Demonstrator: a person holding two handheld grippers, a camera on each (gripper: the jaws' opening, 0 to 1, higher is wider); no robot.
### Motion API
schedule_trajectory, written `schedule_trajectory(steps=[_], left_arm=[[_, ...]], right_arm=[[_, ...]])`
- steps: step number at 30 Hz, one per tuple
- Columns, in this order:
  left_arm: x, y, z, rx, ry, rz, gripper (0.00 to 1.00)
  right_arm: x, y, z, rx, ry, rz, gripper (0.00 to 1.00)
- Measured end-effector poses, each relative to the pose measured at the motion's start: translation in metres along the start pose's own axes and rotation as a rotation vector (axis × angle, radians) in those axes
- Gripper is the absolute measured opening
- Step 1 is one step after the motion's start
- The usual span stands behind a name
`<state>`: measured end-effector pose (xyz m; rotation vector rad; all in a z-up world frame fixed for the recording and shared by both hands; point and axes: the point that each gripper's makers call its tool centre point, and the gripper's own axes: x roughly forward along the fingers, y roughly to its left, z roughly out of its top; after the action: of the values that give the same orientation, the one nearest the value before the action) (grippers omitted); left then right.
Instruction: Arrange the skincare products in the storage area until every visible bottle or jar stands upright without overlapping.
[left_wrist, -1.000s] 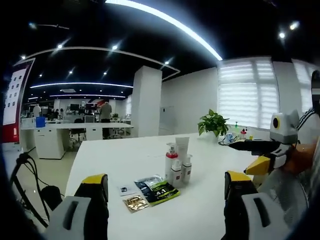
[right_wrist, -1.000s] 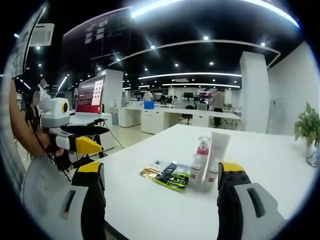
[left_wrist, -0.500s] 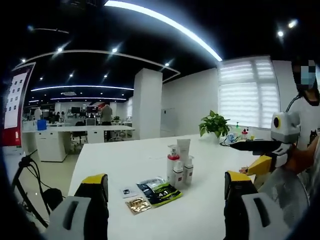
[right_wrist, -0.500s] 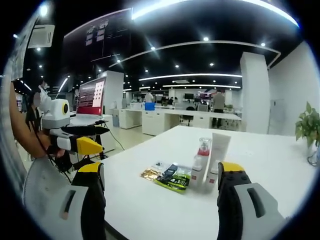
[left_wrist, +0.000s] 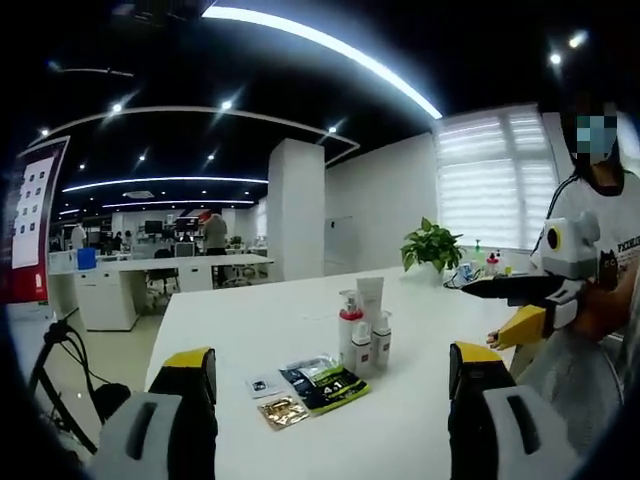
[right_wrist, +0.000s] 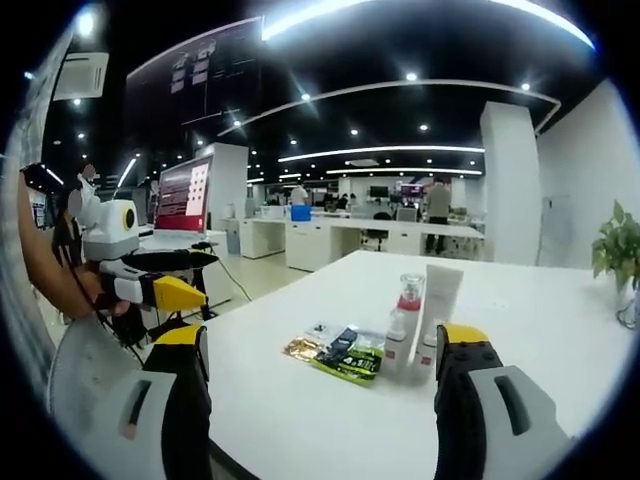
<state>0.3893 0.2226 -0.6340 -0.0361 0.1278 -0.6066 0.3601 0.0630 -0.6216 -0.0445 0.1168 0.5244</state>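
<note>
On the white table (left_wrist: 240, 320) several skincare products stand upright in a tight cluster: a red-collared pump bottle (left_wrist: 347, 322), a white tube (left_wrist: 370, 299) and two small white bottles (left_wrist: 362, 350). Flat sachets (left_wrist: 325, 381) lie in front of them. My left gripper (left_wrist: 332, 400) hovers short of them, open and holding nothing. In the right gripper view the same pump bottle (right_wrist: 407, 300), tube (right_wrist: 440, 296) and sachets (right_wrist: 348, 353) sit just beyond my right gripper (right_wrist: 322, 400), which is open too. Each gripper appears in the other's view, the right gripper (left_wrist: 515, 305) and the left gripper (right_wrist: 160, 278).
A potted plant (left_wrist: 432, 246) and small items stand at the table's far end near the window. A stand with black cables (left_wrist: 62, 360) is on the floor off the table's left edge. A person (left_wrist: 600, 230) stands close at the right. Office desks lie beyond.
The left gripper view has drifted slightly, bringing the person at the right further into frame. The products and sachets have not moved, and both grippers stay open.
</note>
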Motion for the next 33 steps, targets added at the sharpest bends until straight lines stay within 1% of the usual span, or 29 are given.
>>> schedule_trajectory(steps=[2,10,18,27,30,33], left_arm=[[-0.0004,0.0024,-0.0007,0.000,-0.001,0.002,1.00],[-0.0013,0.0005,0.0017,0.001,-0.008,-0.003,1.00],[0.0000,0.0020,-0.0014,-0.008,-0.001,-0.011,1.00],[0.0006,-0.0008,-0.0011,-0.013,0.003,-0.020,1.00],[-0.0001,-0.0058,0.0012,-0.011,0.005,-0.024,1.00],[0.0009,-0.0068,0.0002,-0.011,0.012,-0.028,1.00]], right_arm=[[0.0001,0.0004,-0.0005,0.000,0.002,0.001,0.91],[0.0005,0.0007,-0.0017,0.004,0.009,0.003,0.91],[0.0011,-0.0005,-0.0028,0.003,0.013,-0.002,0.91],[0.0017,-0.0017,-0.0055,-0.001,0.026,-0.009,0.91],[0.0023,-0.0013,-0.0064,0.000,0.032,-0.007,0.91],[0.0022,-0.0020,-0.0068,0.000,0.033,-0.010,0.91]])
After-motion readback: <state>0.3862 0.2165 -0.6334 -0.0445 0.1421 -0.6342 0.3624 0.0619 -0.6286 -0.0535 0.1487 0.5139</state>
